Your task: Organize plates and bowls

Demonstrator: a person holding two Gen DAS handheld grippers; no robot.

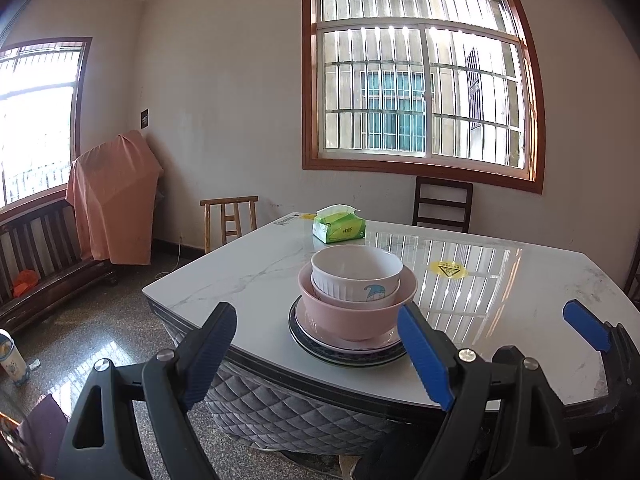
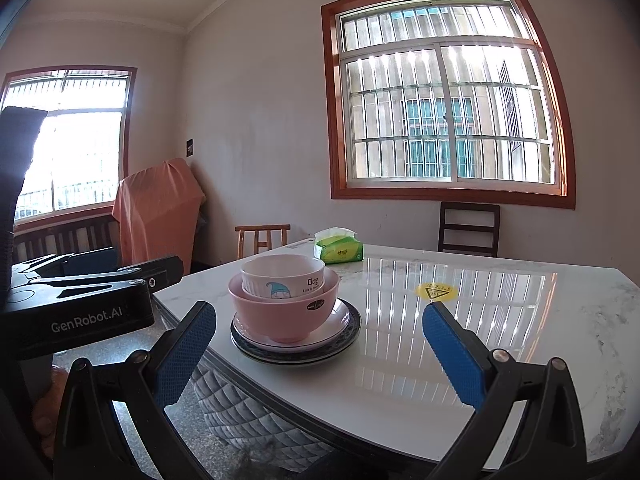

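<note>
A white ribbed bowl (image 1: 356,276) with a blue cartoon figure sits nested in a pink bowl (image 1: 356,312), which stands on a white plate (image 1: 384,342) over a dark-rimmed plate (image 1: 352,358). The stack is near the front left edge of the white marble table (image 1: 500,320). In the right wrist view the white bowl (image 2: 282,276), pink bowl (image 2: 284,308) and plates (image 2: 340,326) show left of centre. My left gripper (image 1: 320,356) is open and empty, just short of the stack. My right gripper (image 2: 316,356) is open and empty, apart from the stack.
A green tissue pack (image 1: 339,228) lies at the table's far edge. A yellow warning sticker (image 1: 447,270) is on the tabletop. Wooden chairs (image 1: 230,220) stand behind the table. An orange-covered object (image 1: 114,196) and a bench stand at the left wall. The left gripper's body (image 2: 80,304) shows at left.
</note>
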